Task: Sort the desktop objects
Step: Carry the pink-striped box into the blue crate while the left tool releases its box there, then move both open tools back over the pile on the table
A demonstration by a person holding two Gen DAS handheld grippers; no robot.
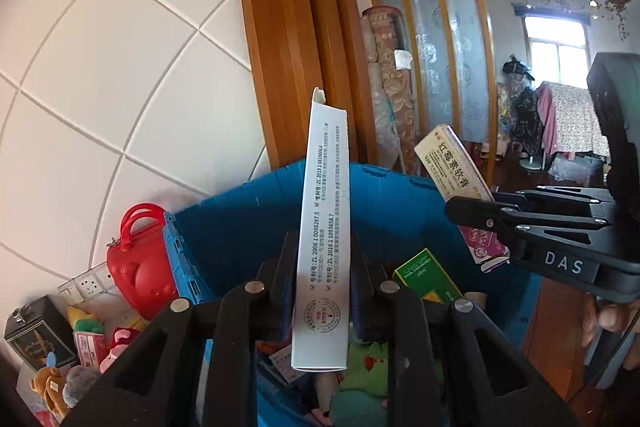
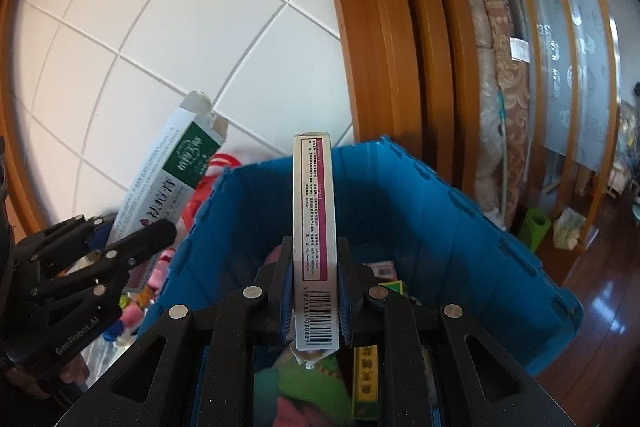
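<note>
1. White tiled wall [image 1: 120, 67] and a wooden door frame [image 1: 288, 39] stand behind a blue plastic crate [image 2: 440, 227].
2. Left gripper [image 1: 322, 267] fingers are clamped on a long white toothpaste box [image 1: 324, 227], held upright above the crate.
3. Right gripper [image 2: 316, 283] fingers are pinched on a slim pink-and-white medicine box [image 2: 314, 227], also over the crate.
4. Boxes and soft toys lie inside the crate; a red toy case [image 1: 140, 263] sits just beside it.
</note>
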